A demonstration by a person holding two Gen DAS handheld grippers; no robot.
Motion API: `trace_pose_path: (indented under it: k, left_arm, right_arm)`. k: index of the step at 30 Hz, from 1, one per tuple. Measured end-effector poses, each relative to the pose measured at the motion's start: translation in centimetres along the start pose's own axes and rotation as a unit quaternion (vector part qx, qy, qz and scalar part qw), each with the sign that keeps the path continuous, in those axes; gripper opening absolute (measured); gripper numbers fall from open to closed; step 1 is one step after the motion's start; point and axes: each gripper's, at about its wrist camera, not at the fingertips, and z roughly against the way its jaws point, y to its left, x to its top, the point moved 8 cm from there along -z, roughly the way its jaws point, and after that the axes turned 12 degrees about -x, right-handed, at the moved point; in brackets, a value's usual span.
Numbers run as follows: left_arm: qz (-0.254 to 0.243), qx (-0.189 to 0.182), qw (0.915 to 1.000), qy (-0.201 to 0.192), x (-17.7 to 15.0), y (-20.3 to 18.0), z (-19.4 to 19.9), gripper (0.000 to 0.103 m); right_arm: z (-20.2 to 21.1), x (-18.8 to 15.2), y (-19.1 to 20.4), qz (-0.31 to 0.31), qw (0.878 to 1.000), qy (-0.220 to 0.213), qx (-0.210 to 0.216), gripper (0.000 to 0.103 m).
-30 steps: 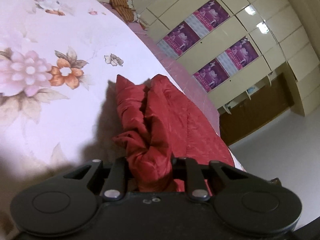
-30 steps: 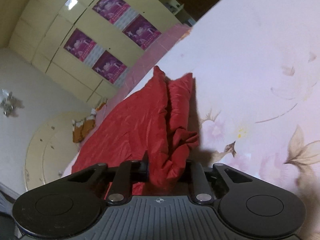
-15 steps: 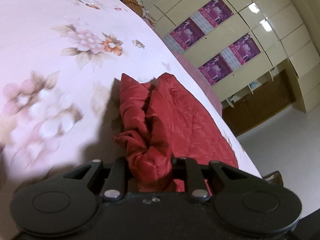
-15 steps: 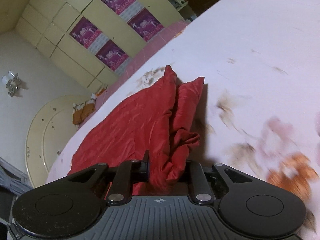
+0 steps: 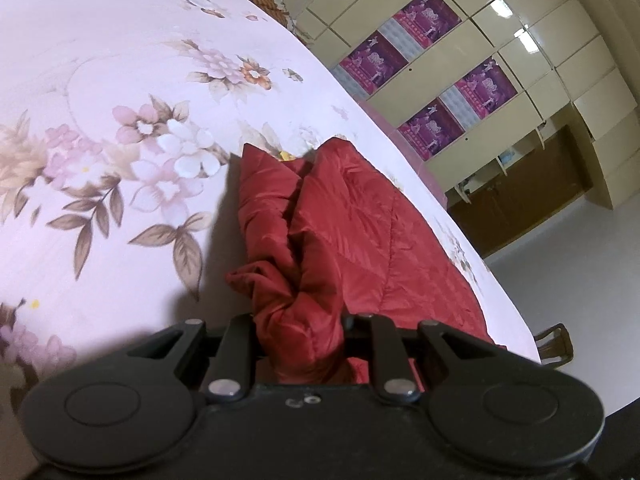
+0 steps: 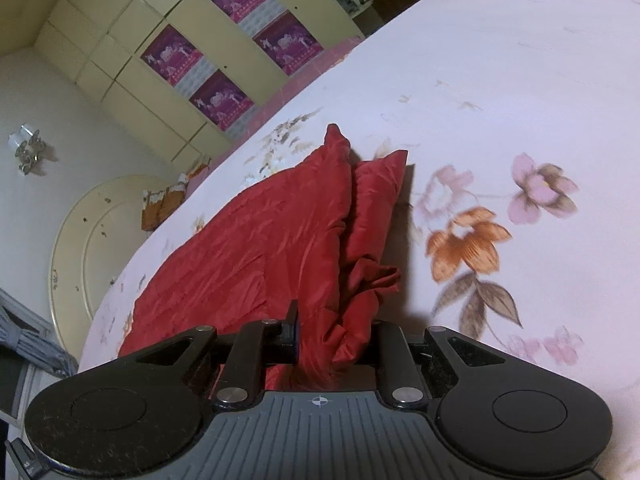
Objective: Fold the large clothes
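A large red quilted garment [image 5: 360,232] lies partly spread on a pink floral bed sheet [image 5: 100,92]. My left gripper [image 5: 302,340] is shut on a bunched edge of it, with folds standing up ahead of the jaws. In the right wrist view the same red garment [image 6: 256,256] spreads to the left over the floral bed sheet [image 6: 520,92]. My right gripper [image 6: 334,344] is shut on another bunched edge. Both held edges are lifted a little above the sheet.
A cream wardrobe with purple posters [image 5: 432,80] stands beyond the bed, also in the right wrist view [image 6: 224,52]. A round cream headboard [image 6: 96,232] and folded orange cloth [image 6: 164,204] lie at the bed's far end. A chair [image 5: 554,344] stands by the bed edge.
Both grippers have carried the held red edges across the bed; the floral print slides past under them. The grips have not changed.
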Motion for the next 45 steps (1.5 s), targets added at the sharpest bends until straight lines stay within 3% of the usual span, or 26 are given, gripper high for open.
trace_pose_path:
  k: [4, 6, 8, 9, 10, 11, 14, 16, 17, 18, 19, 24, 28, 31, 33, 34, 36, 38, 41, 45]
  left_arm:
    - [-0.001, 0.004, 1.0000, 0.000, -0.5, 0.8, -0.2, 0.029]
    - [-0.005, 0.022, 0.9997, 0.004, -0.6, 1.5, -0.1, 0.054]
    - [-0.017, 0.041, 0.9990, -0.012, -0.3, 1.9, 1.1, 0.065]
    - [-0.028, 0.053, 0.9980, -0.018, -0.1, 2.0, 1.8, 0.076]
    - [-0.047, 0.074, 0.9959, -0.024, 0.2, 2.1, 2.7, 0.082]
    - [-0.065, 0.101, 0.9923, -0.033, 0.6, 2.2, 3.8, 0.085]
    - [-0.137, 0.134, 0.9796, -0.062, 1.5, 0.5, 6.3, 0.083]
    - [-0.186, 0.118, 0.9731, -0.068, 1.7, -2.4, 6.2, 0.083]
    - [-0.206, 0.103, 0.9713, -0.060, 1.5, -4.0, 5.3, 0.083]
    - [-0.227, 0.085, 0.9692, -0.044, 1.1, -5.8, 4.0, 0.084]
    - [-0.250, 0.068, 0.9657, -0.021, 0.5, -7.7, 2.2, 0.085]
    - [-0.321, 0.007, 0.9453, 0.056, -3.2, -13.7, -6.5, 0.084]
    - [-0.330, 0.016, 0.9373, 0.112, -4.8, -12.2, -11.0, 0.080]
    - [-0.350, 0.046, 0.9311, 0.093, -3.2, -9.6, -10.5, 0.082]
    - [-0.339, 0.050, 0.9359, 0.083, -1.7, -7.5, -9.4, 0.078]
    - [-0.341, 0.062, 0.9348, 0.077, -0.9, -6.5, -9.0, 0.078]
    - [-0.337, 0.073, 0.9358, 0.074, 0.0, -5.3, -8.7, 0.078]
    - [-0.329, 0.071, 0.9383, 0.078, 0.4, -5.0, -8.9, 0.079]
    - [-0.341, 0.078, 0.9328, 0.085, 0.1, -5.5, -9.4, 0.084]
    - [-0.326, 0.082, 0.9376, 0.090, 0.8, -5.8, -9.0, 0.086]
  right_arm:
    - [-1.5, 0.3, -0.1, -0.004, 1.000, 0.009, -0.006, 0.017]
    - [-2.1, 0.1, -0.5, -0.006, 1.000, 0.017, -0.011, 0.018]
    - [-2.3, 0.3, -0.7, 0.014, 0.999, 0.017, -0.027, 0.032]
    - [-1.9, 0.5, -1.0, 0.033, 0.998, 0.005, -0.054, 0.055]
    - [-1.3, 0.8, -1.4, 0.047, 0.996, -0.014, -0.069, 0.063]
    - [-0.7, 1.1, -1.7, 0.056, 0.995, -0.029, -0.083, 0.065]
    - [1.7, 2.3, -2.7, 0.073, 0.987, -0.080, -0.119, 0.065]
    - [3.1, 3.3, -1.4, 0.111, 0.979, -0.124, -0.119, 0.062]
    - [3.3, 3.5, 0.0, 0.128, 0.977, -0.134, -0.107, 0.053]
    - [2.8, 3.7, 1.8, 0.146, 0.976, -0.133, -0.093, 0.036]
    - [2.0, 3.6, 3.7, 0.162, 0.976, -0.126, -0.076, 0.032]
    - [-4.5, 1.0, 13.3, 0.258, 0.964, -0.066, 0.004, 0.031]
    - [-9.9, -1.5, 16.8, 0.330, 0.944, -0.024, 0.001, 0.031]
    - [-11.2, -1.2, 15.3, 0.352, 0.935, -0.038, -0.033, 0.031]
    - [-11.2, 0.8, 12.1, 0.332, 0.938, -0.062, -0.081, 0.031]
    - [-11.0, 2.0, 10.1, 0.313, 0.942, -0.070, -0.101, 0.020]
    - [-10.9, 4.1, 6.4, 0.274, 0.949, -0.074, -0.139, 0.018]
    - [-11.1, 5.3, 4.9, 0.246, 0.958, -0.059, -0.132, 0.018]
    - [-12.0, 5.4, 5.6, 0.262, 0.954, -0.051, -0.138, 0.018]
    - [-11.9, 6.1, 5.6, 0.251, 0.955, -0.042, -0.150, 0.018]
